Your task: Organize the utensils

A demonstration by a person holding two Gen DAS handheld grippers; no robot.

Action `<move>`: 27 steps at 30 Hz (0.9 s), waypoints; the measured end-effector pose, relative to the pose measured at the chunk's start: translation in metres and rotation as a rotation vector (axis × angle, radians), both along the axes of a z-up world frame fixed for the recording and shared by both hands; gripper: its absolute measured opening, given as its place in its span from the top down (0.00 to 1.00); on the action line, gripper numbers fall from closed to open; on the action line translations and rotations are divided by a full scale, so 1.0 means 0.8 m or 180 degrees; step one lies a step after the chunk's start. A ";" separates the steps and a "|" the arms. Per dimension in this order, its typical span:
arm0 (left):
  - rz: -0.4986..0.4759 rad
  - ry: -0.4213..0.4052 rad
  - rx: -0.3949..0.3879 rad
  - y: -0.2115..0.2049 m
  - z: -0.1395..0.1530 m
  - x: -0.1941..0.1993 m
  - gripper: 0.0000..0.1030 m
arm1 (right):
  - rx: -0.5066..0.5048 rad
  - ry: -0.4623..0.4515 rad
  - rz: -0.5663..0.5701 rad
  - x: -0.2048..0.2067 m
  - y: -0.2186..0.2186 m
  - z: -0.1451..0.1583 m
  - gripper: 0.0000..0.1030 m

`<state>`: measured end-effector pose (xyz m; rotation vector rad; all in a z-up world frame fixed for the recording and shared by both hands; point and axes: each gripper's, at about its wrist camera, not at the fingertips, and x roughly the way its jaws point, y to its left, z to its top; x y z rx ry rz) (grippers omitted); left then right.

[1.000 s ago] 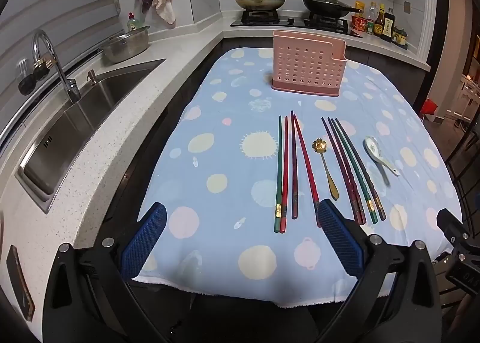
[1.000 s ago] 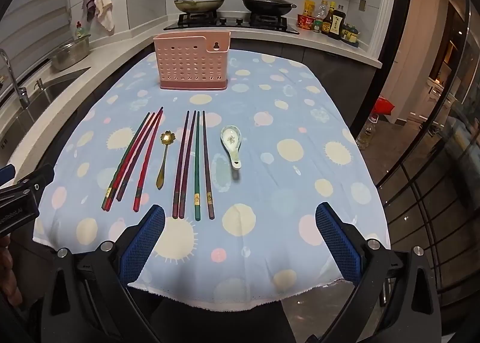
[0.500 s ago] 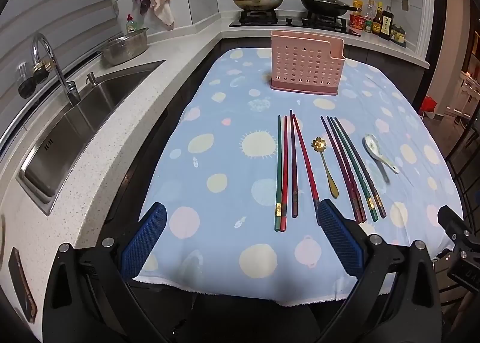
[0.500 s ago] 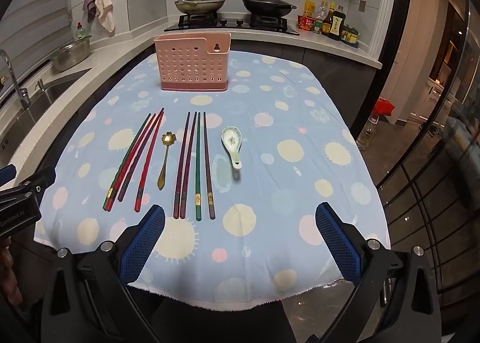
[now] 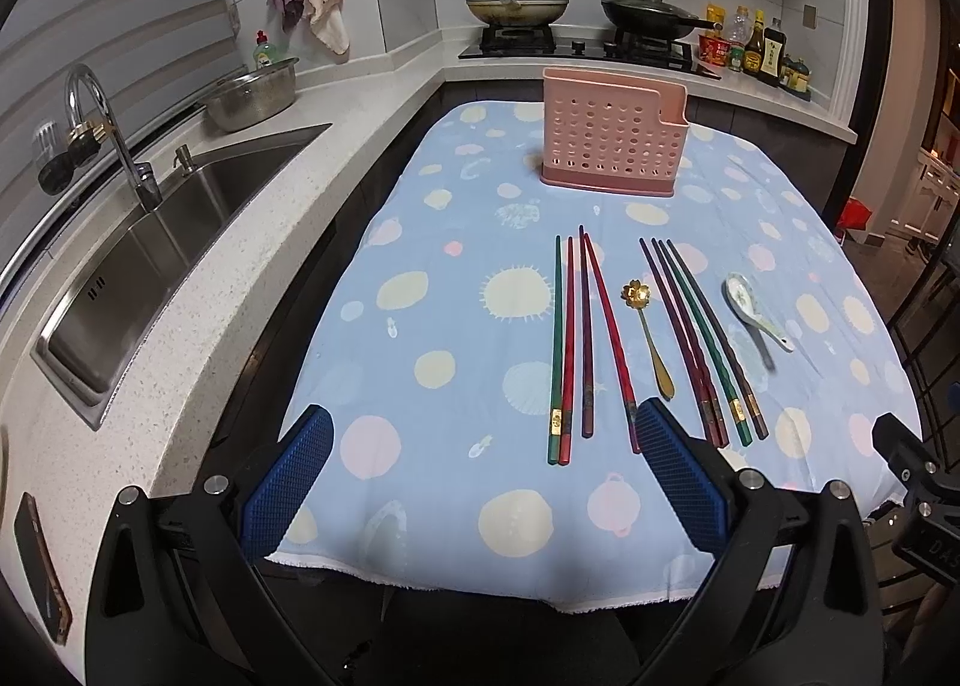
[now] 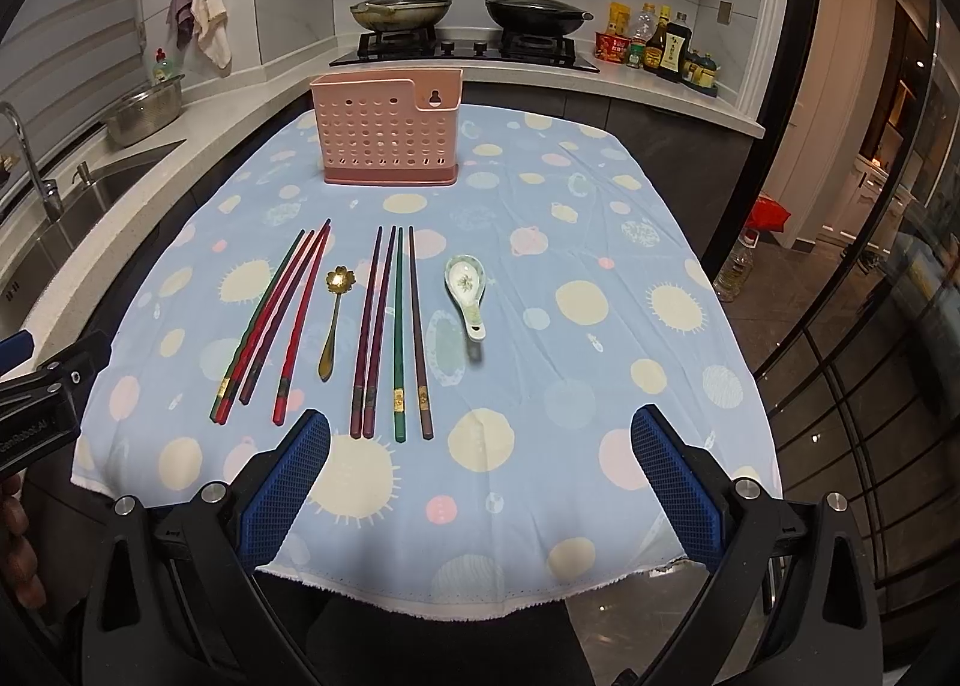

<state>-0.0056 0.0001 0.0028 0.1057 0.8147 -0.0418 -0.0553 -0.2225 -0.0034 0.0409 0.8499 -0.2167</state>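
Left wrist view: the left gripper (image 5: pixel 480 464), jaws wide apart and empty, hovers at the tablecloth's (image 5: pixel 456 242) near edge; chopsticks (image 5: pixel 576 338), a gold spoon (image 5: pixel 648 335) and what looks like a ceramic spoon (image 5: pixel 753 311) lie before the pink utensil holder (image 5: pixel 612 143).

Right wrist view: the right gripper (image 6: pixel 480 467) likewise gapes empty, short of the chopsticks (image 6: pixel 393 326).

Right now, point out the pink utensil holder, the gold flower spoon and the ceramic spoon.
pink utensil holder (image 6: pixel 387 137), right wrist view, perforated front wall.
gold flower spoon (image 6: pixel 339 279), right wrist view, flower bowl.
ceramic spoon (image 6: pixel 464 278), right wrist view, bowl.
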 end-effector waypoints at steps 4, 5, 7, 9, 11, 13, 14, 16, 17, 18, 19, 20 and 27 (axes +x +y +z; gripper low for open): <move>0.0017 -0.0016 0.0011 0.000 0.001 -0.001 0.07 | -0.0002 0.0007 0.0010 0.001 0.001 0.003 0.06; 0.0019 -0.0019 0.0013 0.000 0.001 -0.001 0.07 | -0.0003 0.0007 0.0012 0.002 0.003 0.002 0.06; 0.0022 -0.0027 0.0017 0.001 0.002 -0.001 0.07 | -0.0006 0.0002 0.0006 0.001 0.003 0.002 0.06; 0.0024 -0.0023 0.0019 0.001 0.002 -0.001 0.07 | -0.0001 0.0002 0.0007 0.001 0.002 0.002 0.06; 0.0027 -0.0021 0.0019 0.001 0.002 -0.001 0.07 | 0.0005 0.0004 0.0007 0.001 0.002 0.002 0.06; 0.0025 -0.0024 0.0017 0.001 0.002 -0.001 0.07 | 0.0002 0.0004 0.0004 0.001 0.002 0.002 0.06; 0.0029 -0.0024 0.0023 0.000 0.002 -0.001 0.07 | 0.0000 0.0000 0.0007 0.001 0.001 0.002 0.06; 0.0026 -0.0023 0.0016 0.001 0.002 -0.001 0.07 | 0.0002 -0.0003 0.0010 0.001 0.000 0.002 0.06; 0.0028 -0.0022 0.0016 0.001 0.002 -0.001 0.07 | 0.0001 -0.0004 0.0011 0.002 0.001 0.002 0.06; 0.0026 -0.0023 0.0018 0.001 0.002 -0.002 0.07 | 0.0006 -0.0002 0.0011 0.001 0.000 0.002 0.06; 0.0026 -0.0024 0.0016 0.000 0.002 -0.002 0.07 | 0.0004 -0.0003 0.0012 0.001 0.001 0.002 0.06; 0.0028 -0.0023 0.0018 0.000 0.002 -0.002 0.07 | 0.0004 -0.0005 0.0012 0.000 0.003 0.002 0.06; 0.0021 -0.0032 0.0023 0.000 0.002 -0.002 0.07 | 0.0007 -0.0008 0.0014 -0.001 0.002 0.002 0.06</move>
